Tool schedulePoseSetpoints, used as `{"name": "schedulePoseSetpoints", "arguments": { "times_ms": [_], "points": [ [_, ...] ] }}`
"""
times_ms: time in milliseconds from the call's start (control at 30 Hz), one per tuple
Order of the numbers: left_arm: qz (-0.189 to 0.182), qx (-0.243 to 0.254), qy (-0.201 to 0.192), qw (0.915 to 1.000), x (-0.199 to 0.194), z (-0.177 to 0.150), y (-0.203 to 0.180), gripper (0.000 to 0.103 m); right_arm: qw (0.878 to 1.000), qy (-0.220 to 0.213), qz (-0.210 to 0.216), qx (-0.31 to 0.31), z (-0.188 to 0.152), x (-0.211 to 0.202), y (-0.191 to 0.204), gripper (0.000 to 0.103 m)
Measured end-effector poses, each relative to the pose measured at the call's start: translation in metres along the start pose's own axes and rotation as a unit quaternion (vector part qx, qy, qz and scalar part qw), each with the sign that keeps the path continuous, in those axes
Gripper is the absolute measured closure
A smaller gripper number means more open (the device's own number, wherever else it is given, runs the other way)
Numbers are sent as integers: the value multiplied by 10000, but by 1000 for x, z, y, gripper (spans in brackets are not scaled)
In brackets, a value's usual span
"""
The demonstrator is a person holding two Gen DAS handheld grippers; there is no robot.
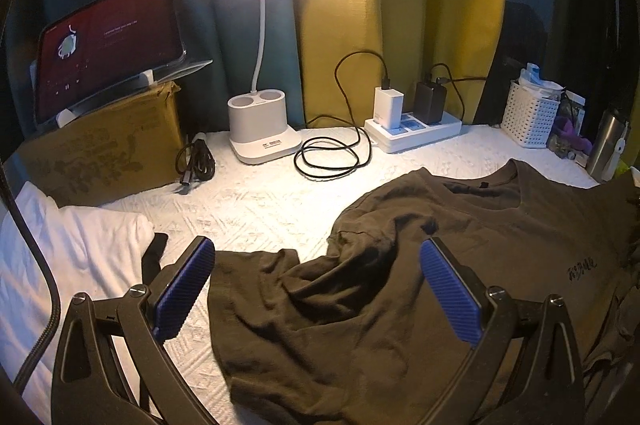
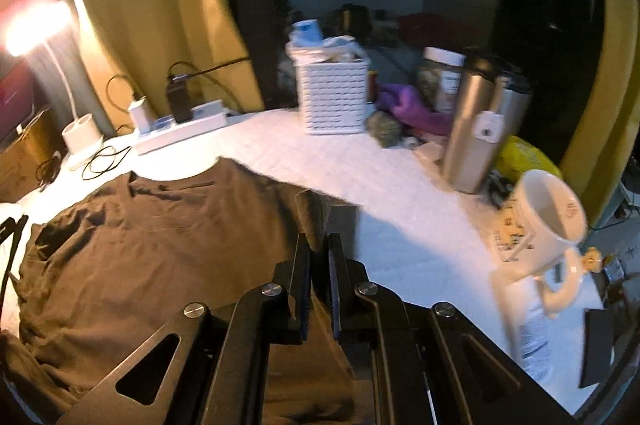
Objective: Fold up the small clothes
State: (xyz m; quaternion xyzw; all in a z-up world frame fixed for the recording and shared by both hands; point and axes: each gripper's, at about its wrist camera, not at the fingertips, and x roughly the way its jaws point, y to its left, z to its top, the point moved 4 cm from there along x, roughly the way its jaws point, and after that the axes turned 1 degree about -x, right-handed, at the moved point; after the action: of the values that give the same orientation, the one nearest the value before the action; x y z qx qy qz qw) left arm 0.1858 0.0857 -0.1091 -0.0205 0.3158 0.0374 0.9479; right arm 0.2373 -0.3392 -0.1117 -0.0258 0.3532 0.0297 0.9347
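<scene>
Left claw (image 1: 316, 289) gapes wide over the brown T-shirt (image 1: 460, 245), collar toward the lamp (image 1: 262, 129); only the right view shows right claw (image 2: 319, 249) pinching its edge.

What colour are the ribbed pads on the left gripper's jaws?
Blue ribbed pads, clearest in the left wrist view.

Dark olive-brown T-shirt (image 1: 460, 237) is lying spread on the white textured worktop (image 1: 256, 201), neckline pointing toward 12 o'clock, small dark lettering on the chest. Its sleeve at 9 o'clock is lying rumpled and partly folded. At 3 o'clock an edge of fabric is standing bunched upward, pinched.
</scene>
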Motion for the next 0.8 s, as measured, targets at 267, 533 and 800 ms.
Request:
{"name": "schedulePoseSetpoints", "arguments": {
  "times_ms": [267, 533, 800],
  "points": [
    [10, -196, 107, 9998, 6, -8, 29, 2, 9989, 356, 268, -171, -5, 32, 61, 96],
    [85, -370, 269, 9989, 12, -16, 53, 2, 9963, 795, 334, -2, -17, 64, 83, 96],
    [586, -198, 402, 9973, 17, -22, 68, 2, 9919, 1184, 425, 167, -39, 81, 93, 95]
  ]
}}
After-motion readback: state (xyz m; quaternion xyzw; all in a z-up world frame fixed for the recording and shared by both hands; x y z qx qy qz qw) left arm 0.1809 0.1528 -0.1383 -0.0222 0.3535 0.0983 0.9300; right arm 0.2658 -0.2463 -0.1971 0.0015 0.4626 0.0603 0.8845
